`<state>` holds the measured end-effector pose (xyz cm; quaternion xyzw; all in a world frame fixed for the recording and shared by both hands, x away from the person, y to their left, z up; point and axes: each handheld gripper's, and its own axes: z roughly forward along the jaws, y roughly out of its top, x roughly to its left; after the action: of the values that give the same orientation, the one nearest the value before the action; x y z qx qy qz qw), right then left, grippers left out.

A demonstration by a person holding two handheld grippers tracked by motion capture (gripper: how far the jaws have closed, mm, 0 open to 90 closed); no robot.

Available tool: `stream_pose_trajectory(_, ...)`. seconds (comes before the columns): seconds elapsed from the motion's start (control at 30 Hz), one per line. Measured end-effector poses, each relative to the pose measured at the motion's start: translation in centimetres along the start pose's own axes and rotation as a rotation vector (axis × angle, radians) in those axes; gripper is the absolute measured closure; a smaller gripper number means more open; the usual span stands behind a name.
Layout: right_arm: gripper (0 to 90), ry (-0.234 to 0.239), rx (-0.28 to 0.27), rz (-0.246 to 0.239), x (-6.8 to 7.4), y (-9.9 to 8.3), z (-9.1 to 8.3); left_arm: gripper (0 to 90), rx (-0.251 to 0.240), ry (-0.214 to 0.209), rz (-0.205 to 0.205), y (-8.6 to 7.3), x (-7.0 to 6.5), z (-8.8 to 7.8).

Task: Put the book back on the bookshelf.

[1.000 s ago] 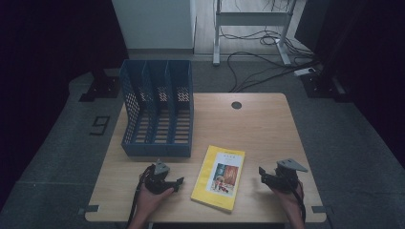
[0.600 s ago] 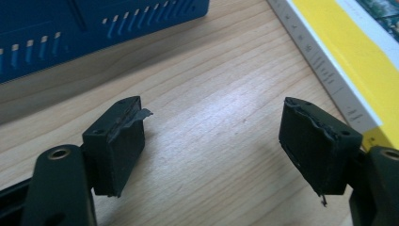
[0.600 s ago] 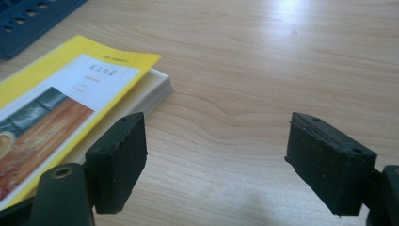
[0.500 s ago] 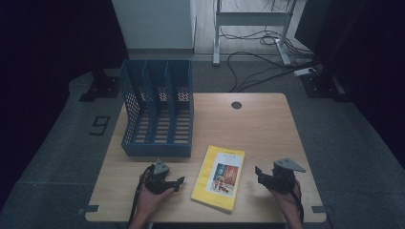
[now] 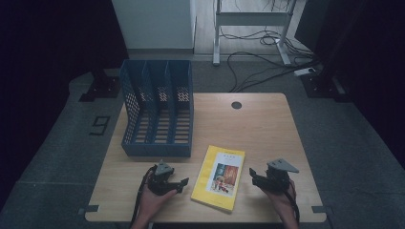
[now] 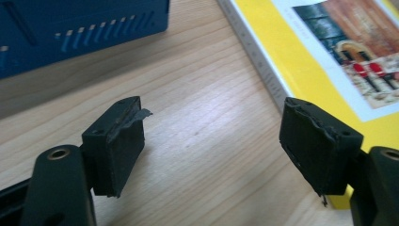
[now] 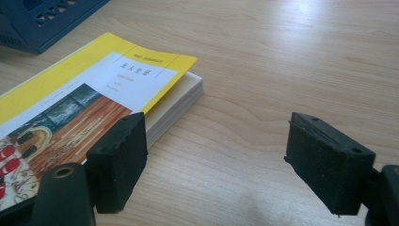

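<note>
I have the yellow book (image 5: pixel 219 178) lying flat on the bench (image 5: pixel 267 124), near its front edge and just in front of the blue file rack (image 5: pixel 157 114). My left tongs (image 5: pixel 182 182) sit just beside the book's left side, spread wide with nothing between them. My right tongs (image 5: pixel 252 174) are just off its right edge, likewise gaping and empty.
</note>
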<state>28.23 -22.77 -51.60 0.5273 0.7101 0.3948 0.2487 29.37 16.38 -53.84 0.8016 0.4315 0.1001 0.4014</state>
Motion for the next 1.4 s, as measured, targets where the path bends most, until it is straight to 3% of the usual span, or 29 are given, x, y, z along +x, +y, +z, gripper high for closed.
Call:
stream_pose_trajectory(0.73, 21.1, 0.046, 0.023, -0.038, 2.5, -0.2, 1.0, 23.3, -0.004, -0.103, 0.010, 0.2, -2.2, 0.6)
stream_pose_trajectory(1.4, 21.1, 0.076, 0.039, -0.065, 4.3, -0.3, 1.9, 24.9, 0.044, -0.127, 0.058, -0.1, -4.5, 2.3)
